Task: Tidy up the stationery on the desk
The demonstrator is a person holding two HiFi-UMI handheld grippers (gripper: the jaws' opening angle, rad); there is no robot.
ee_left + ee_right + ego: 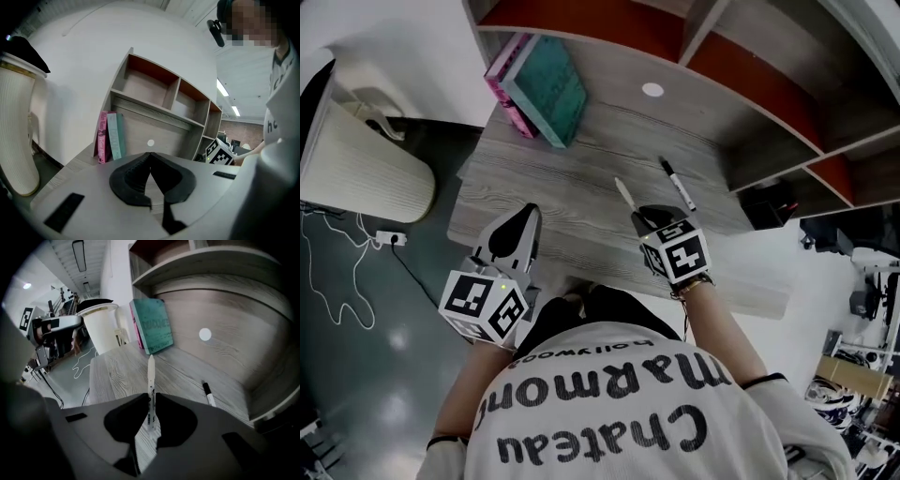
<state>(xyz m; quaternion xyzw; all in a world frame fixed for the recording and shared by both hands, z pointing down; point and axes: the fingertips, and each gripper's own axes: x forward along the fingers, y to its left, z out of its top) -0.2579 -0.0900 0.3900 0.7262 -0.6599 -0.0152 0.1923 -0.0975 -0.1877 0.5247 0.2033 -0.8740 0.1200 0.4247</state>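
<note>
Overhead, the right tongs (pixel 639 217) clench a white pen (pixel 624 195) that juts ahead of them over the wooden surface (pixel 581 183); a black-capped marker (pixel 678 184) lies on the surface just to the pen's right, apart from both tongs; the left tongs (pixel 528 214) hover over the surface's near left part; pink and teal books (pixel 542 89) stand at the back under the shelf unit (pixel 750 84); a ribbed bin (pixel 366 169) sits on the floor, its inside hidden. Next, the left gripper view: the tongs (pixel 150 153) are pressed together on nothing, aimed towards the books (pixel 108 136). Lastly, the right gripper view: the tongs (pixel 150 397) pinch the pen (pixel 151 371) near its lower end; the marker (pixel 207 392) lies to its right.
</note>
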